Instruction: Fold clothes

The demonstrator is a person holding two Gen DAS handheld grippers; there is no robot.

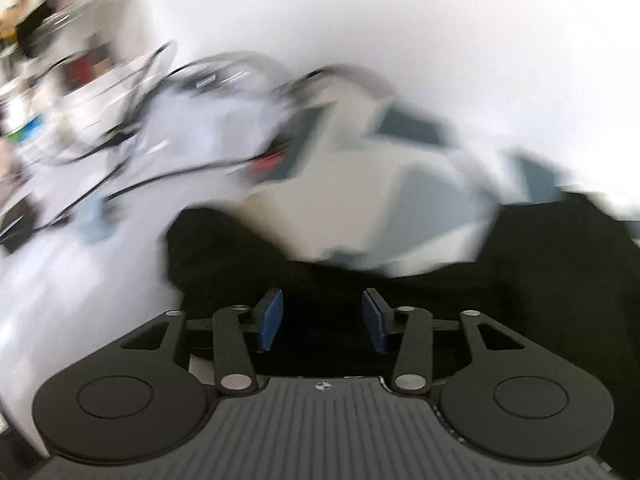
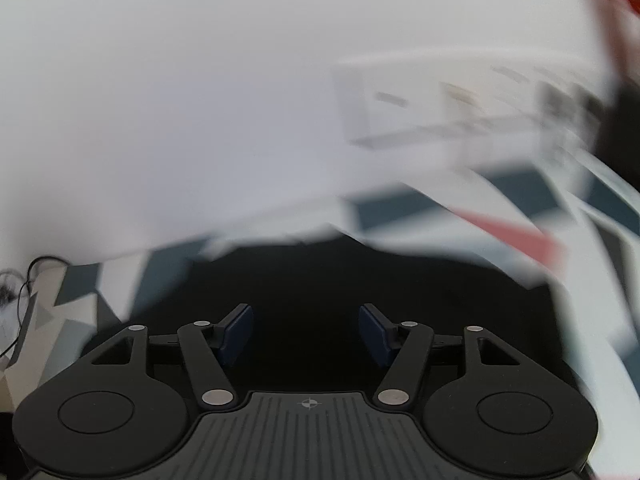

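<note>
Left wrist view, blurred: patterned surface (image 1: 432, 184) in white, grey and teal carries a black garment (image 1: 400, 280), which spreads right and near, directly below and ahead of the left hand-held gripper (image 1: 322, 320). Pads stand apart, nothing between them. Right wrist view: same black garment (image 2: 360, 280) lies just ahead of the right hand-held gripper (image 2: 306, 334), pads apart, empty. Long axis unclear; neither hand clearly nearer.

I saw a plain white wall (image 2: 168, 92), bright even light, and blurred dark cables (image 1: 132, 120) over a cluttered surface.
</note>
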